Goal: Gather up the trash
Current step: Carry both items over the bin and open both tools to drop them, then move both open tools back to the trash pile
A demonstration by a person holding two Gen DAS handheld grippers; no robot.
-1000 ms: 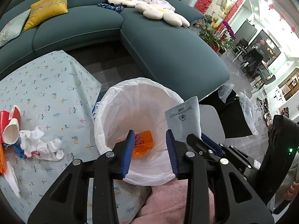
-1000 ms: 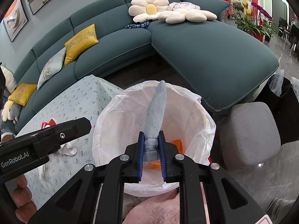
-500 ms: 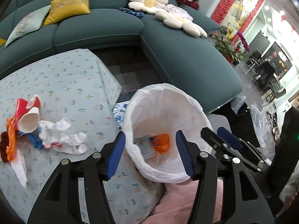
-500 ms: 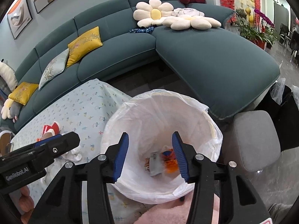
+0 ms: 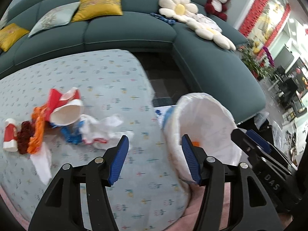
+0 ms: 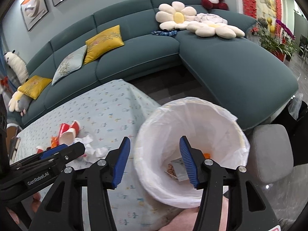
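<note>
Two views, both grippers empty. Left wrist: left gripper (image 5: 154,157) is hanging wide open over the tabletop (image 5: 107,73), pointing near the trash pile (image 5: 57,119) of paper cup (image 5: 66,113), white tissue (image 5: 104,129) and wrappers, likely lining up the next pick. Right wrist: right gripper (image 6: 154,161) is gaping just as wide at the rim of the lined bin (image 6: 192,123), which is sitting beside the tabletop edge, handy for drops, with a grey packet (image 6: 178,165) lying at its bottom.

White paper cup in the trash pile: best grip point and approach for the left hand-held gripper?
Pinch the rim wall of the white paper cup. It lies on its side with the open mouth facing the left hand-held gripper, so come in low from the near side, one finger inside the mouth, one outside. The jaws are already open.
</note>
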